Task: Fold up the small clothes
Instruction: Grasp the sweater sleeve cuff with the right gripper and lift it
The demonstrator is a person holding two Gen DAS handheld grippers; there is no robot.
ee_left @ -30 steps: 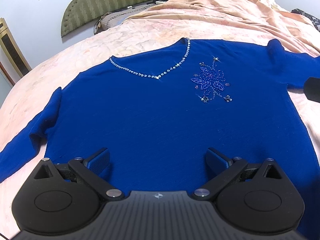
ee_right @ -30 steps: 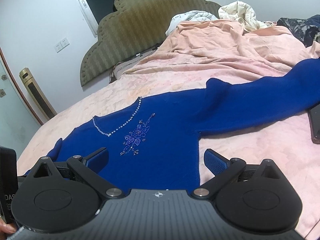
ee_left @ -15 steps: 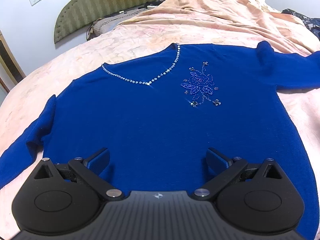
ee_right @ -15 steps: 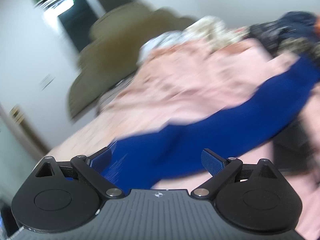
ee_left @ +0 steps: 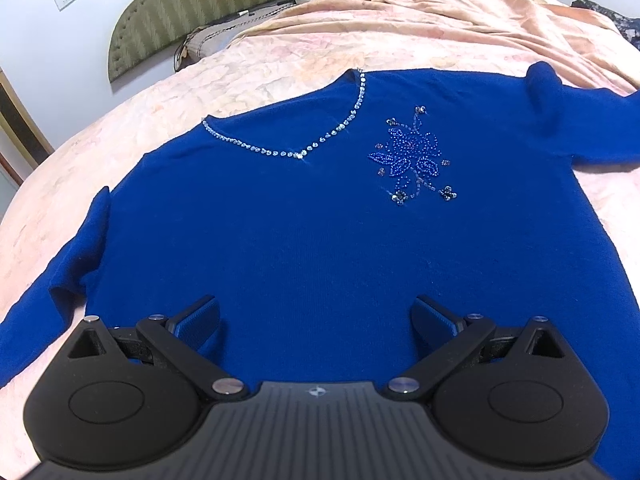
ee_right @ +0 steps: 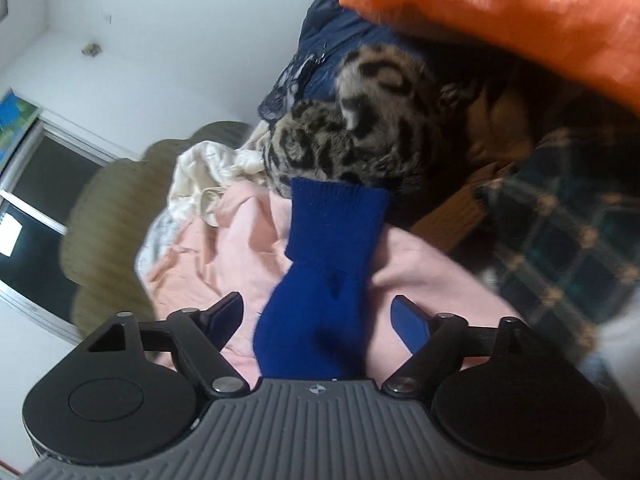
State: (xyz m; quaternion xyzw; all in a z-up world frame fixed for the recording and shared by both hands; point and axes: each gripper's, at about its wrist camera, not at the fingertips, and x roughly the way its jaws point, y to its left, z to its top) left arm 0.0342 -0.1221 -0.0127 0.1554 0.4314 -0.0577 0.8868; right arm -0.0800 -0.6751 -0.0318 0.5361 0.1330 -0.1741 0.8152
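A royal-blue sweater with a rhinestone V-neck and a beaded flower lies flat, front up, on the pink bedspread. My left gripper is open and empty, hovering over the sweater's lower body. In the right wrist view the sweater's right sleeve runs away from me, its ribbed cuff at the far end. My right gripper is open with a finger on each side of the sleeve, not closed on it.
A leopard-print garment, a dark plaid cloth, an orange item and a cream bundle lie piled past the cuff. An olive headboard stands against the wall. The sweater's left sleeve hangs toward the near left.
My right gripper swung right, from facing the sweater's body to straddling the right sleeve near its cuff. The left gripper drifted slightly and stays open over the lower body.
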